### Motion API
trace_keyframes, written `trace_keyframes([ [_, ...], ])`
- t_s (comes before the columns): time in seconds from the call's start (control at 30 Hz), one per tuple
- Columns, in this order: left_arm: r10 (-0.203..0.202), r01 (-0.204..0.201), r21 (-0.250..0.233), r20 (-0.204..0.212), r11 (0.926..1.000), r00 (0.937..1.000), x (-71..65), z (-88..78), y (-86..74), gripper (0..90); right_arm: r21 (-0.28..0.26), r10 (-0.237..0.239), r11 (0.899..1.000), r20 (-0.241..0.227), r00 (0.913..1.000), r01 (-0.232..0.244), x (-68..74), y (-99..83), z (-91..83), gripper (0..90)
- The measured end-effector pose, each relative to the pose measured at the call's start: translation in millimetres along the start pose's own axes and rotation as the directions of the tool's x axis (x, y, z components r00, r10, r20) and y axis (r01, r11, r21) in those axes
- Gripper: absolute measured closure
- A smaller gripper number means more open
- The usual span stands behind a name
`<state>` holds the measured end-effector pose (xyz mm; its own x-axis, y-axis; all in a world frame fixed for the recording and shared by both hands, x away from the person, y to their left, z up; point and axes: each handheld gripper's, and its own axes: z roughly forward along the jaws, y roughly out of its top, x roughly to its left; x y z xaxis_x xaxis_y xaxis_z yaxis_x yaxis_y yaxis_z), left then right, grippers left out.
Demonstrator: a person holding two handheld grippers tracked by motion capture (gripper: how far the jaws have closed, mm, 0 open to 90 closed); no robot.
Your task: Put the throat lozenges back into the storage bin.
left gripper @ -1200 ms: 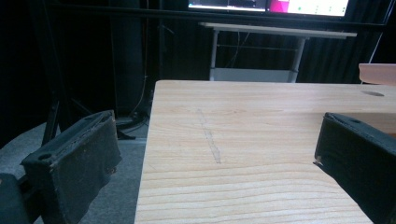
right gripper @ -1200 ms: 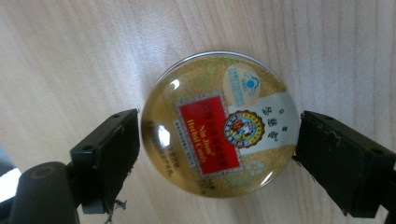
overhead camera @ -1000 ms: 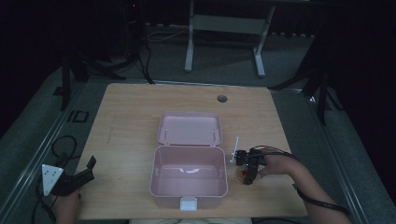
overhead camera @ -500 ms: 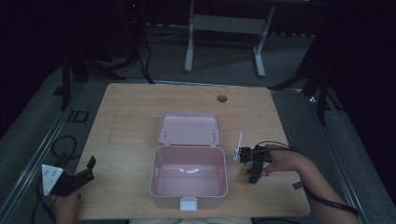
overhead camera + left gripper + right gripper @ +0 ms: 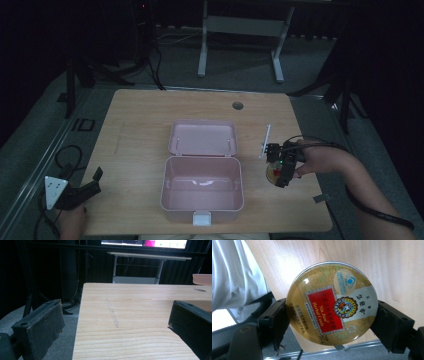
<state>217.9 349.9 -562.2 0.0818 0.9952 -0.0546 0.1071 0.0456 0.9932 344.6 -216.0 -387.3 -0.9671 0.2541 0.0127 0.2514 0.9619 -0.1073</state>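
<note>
High view looks down on the whole table (image 5: pixel 140 150) (both gripper views skim it close).

Black tongs (image 5: pixel 280 170) with matte, screw-holed jaws — black cable, grey three-cornered plate (image 5: pixel 54 190) on the left.

My right tool (image 5: pixel 332 322) clamps a round gold candy tin (image 5: pixel 332 305) with red label, just right of the open pink box (image 5: pixel 202 190).

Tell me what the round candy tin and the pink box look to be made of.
The candy tin, clamped in the right gripper, looks like printed metal: glossy domed lid with sharp highlights and a bright silvery rim. The pink box is probably moulded plastic: uniform matte pink, rounded corners, a pale front latch.
</note>
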Motion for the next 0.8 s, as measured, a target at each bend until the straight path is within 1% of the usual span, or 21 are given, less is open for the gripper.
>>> trace_keyframes([
  [0.03, 0.0, 0.0, 0.0, 0.001, 1.0, 1.0, 0.0, 0.1, 0.0, 0.4, 0.0, -0.003, 1.0, 0.016, 0.9999, 0.003, 0.6, -0.7, -5.4, 20.0],
  [0.07, 0.0, 0.0, 0.001, 0.001, 1.0, 1.0, 0.0, 0.2, 0.0, 0.4, 0.001, 0.0, 1.0, 0.022, 0.9998, 0.0, 0.9, -1.4, -10.5, 20.0],
  [0.2, -0.001, 0.001, 0.0, 0.001, 1.0, 1.0, 0.0, 0.2, 0.0, 0.4, -0.008, 0.007, 1.0, 0.032, 0.9995, -0.007, 2.6, -2.6, -28.4, 20.0],
  [0.3, -0.001, 0.001, 0.001, 0.0, 1.0, 1.0, 0.0, 0.2, 0.1, 0.4, -0.018, 0.012, 1.0, 0.041, 0.9991, -0.011, 4.2, -1.8, -37.3, 19.9],
  [0.37, -0.001, 0.001, 0.001, 0.0, 1.0, 1.0, 0.0, 0.2, 0.1, 0.4, -0.025, 0.01, 1.0, 0.043, 0.999, -0.009, 5.4, -0.5, -40.7, 19.9],
  [0.53, 0.0, 0.0, 0.001, -0.001, 1.0, 1.0, -0.1, 0.2, 0.1, 0.4, -0.038, 0.001, 0.999, 0.025, 0.9997, 0.0, 9.2, 6.0, -44.2, 20.0],
  [0.67, 0.0, 0.0, 0.002, -0.001, 1.0, 1.0, 0.0, 0.1, 0.1, 0.4, -0.032, -0.026, 0.999, 0.03, 0.9992, 0.027, 13.0, 14.0, -45.8, 20.0],
  [0.7, 0.0, 0.0, 0.002, -0.001, 1.0, 1.0, 0.0, 0.1, 0.1, 0.4, -0.032, -0.026, 0.999, 0.03, 0.9992, 0.027, 13.0, 14.0, -45.8, 20.0],
  [0.77, -0.003, 0.003, 0.0, 0.0, 1.0, 1.0, 0.0, 0.2, 0.1, 0.4, -0.038, -0.047, 0.998, 0.025, 0.9986, 0.048, 15.3, 22.4, -46.9, 19.9],
  [0.8, -0.002, 0.002, 0.0, 0.0, 1.0, 1.0, 0.1, 0.1, 0.1, 0.4, -0.039, -0.05, 0.998, 0.023, 0.9985, 0.051, 16.1, 24.9, -47.0, 19.9],
])
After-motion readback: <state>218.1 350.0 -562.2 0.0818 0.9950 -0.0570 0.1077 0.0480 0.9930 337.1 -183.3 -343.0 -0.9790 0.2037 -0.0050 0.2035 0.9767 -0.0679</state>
